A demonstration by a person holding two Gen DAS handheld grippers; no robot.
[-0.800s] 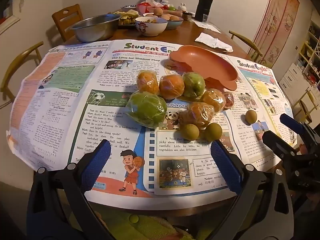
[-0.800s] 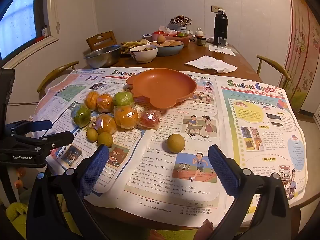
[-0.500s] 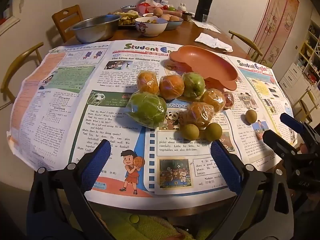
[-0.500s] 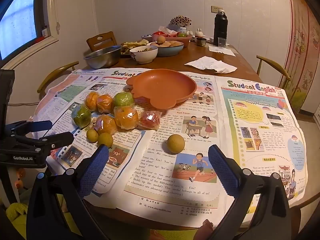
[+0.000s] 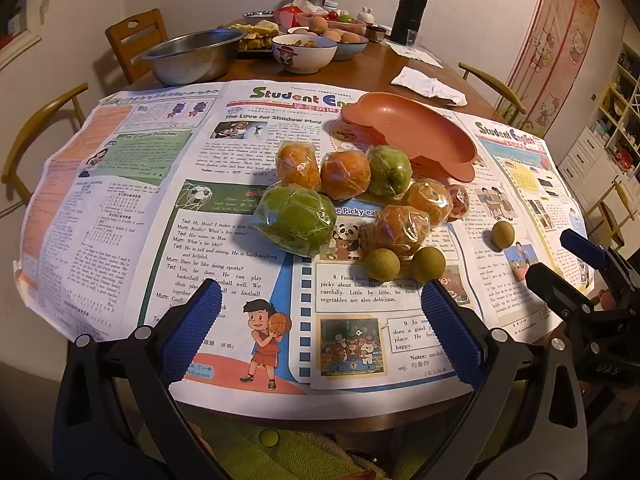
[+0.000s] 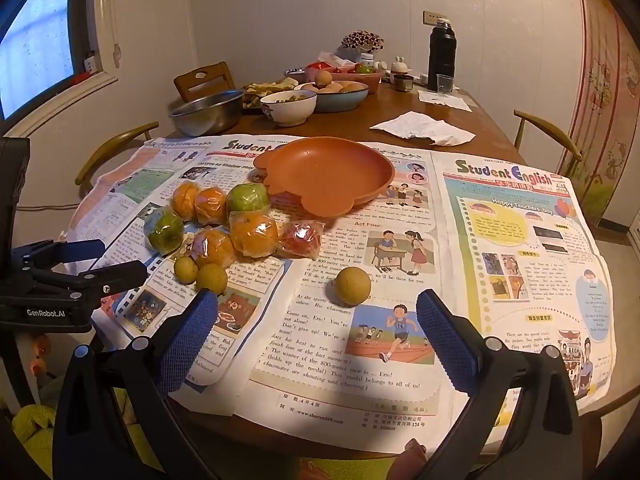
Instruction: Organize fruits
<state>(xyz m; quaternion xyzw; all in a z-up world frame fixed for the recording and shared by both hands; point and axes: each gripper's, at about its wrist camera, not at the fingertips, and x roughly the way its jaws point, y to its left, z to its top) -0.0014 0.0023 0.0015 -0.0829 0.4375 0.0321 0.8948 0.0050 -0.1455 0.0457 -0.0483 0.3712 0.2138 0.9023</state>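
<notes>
Several plastic-wrapped fruits lie clustered on newspapers: a large green one [image 5: 296, 218], several oranges [image 5: 344, 175], a green apple [image 5: 388, 171] and a small red one [image 6: 300, 239]. Two small brown round fruits [image 5: 382, 265] sit at the cluster's near edge, a third [image 6: 353, 285] lies apart to the right. An empty orange plate [image 6: 332, 172] stands just behind. My left gripper [image 5: 320, 328] hangs open over the table's near edge, short of the cluster. My right gripper [image 6: 316, 336] is open too, the lone brown fruit just ahead of it. Neither holds anything.
Farther back on the wooden table stand a steel bowl [image 5: 188, 54], a white bowl [image 5: 304, 52], dishes of food, a black flask [image 6: 442, 56], a small glass [image 6: 444, 84] and a crumpled tissue [image 6: 424, 128]. Wooden chairs [image 5: 136, 40] ring the table.
</notes>
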